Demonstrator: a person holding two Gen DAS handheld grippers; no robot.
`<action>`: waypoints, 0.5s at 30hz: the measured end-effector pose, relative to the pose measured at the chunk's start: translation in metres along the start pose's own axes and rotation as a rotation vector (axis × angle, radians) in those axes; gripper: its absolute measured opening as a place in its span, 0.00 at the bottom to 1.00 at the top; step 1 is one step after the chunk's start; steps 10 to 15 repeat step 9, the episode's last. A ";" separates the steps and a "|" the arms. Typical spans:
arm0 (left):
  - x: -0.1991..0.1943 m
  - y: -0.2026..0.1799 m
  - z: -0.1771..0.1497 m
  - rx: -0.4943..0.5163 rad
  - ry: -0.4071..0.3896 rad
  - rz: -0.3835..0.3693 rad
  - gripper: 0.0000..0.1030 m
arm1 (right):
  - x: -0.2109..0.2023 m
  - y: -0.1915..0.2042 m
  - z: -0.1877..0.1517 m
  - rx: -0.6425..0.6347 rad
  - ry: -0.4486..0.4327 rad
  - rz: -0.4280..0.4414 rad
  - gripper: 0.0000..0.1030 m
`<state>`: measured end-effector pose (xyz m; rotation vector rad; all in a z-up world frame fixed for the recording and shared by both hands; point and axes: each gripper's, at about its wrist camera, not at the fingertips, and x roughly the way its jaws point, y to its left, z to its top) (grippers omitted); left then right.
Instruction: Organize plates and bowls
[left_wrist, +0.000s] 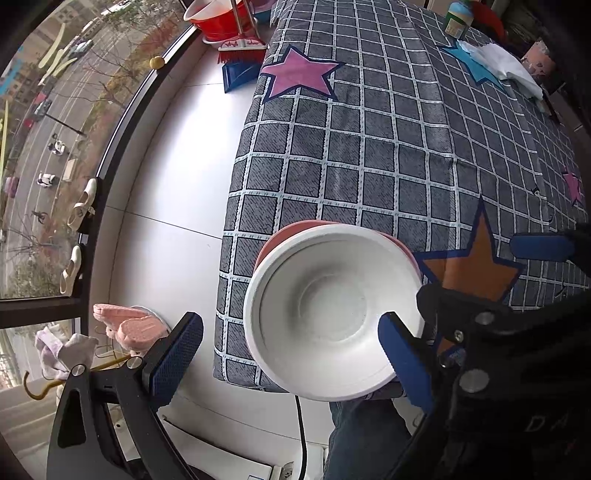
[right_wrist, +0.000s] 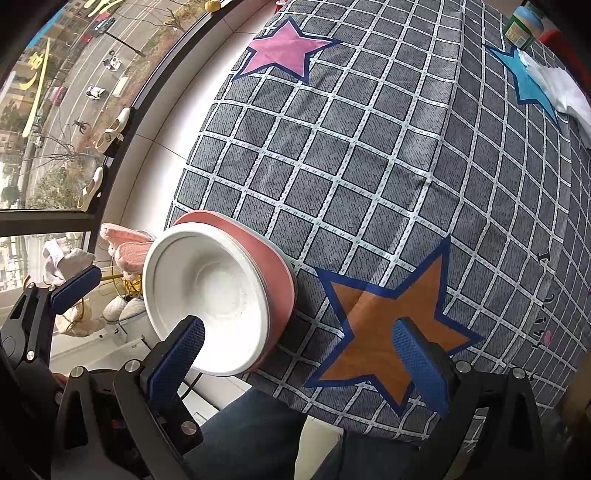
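Surface: grey checked cloth (left_wrist: 369, 155) with star patches, window at left.
Left gripper (left_wrist: 291, 354): lower centre, jaws wide around the white bowl (left_wrist: 328, 314), right pad touching its rim.
Right gripper (right_wrist: 303, 354): wide apart, holding nothing, above an orange star (right_wrist: 384, 314).
Bowl: nested in pink bowl (right_wrist: 273, 258), at the cloth's near edge.
Far: jar (right_wrist: 522, 26), upper right.

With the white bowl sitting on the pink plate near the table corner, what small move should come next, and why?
Probably draw both open grippers back. The white bowl already sits nested on the pink plate, on the checked cloth. The left hand-held gripper straddles the bowl's rim without gripping, and the right hand-held gripper holds nothing.
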<state>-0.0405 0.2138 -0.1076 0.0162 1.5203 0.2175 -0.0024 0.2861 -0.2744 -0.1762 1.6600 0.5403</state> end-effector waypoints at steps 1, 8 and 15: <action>0.000 0.000 0.000 -0.001 0.002 0.002 0.94 | 0.000 0.000 0.000 -0.001 0.000 0.002 0.99; 0.001 0.003 0.002 -0.030 0.000 0.013 0.94 | 0.002 0.000 0.000 -0.009 0.007 0.017 0.99; 0.000 0.005 0.003 -0.047 -0.009 0.013 0.94 | 0.002 0.000 0.000 -0.011 0.008 0.021 0.99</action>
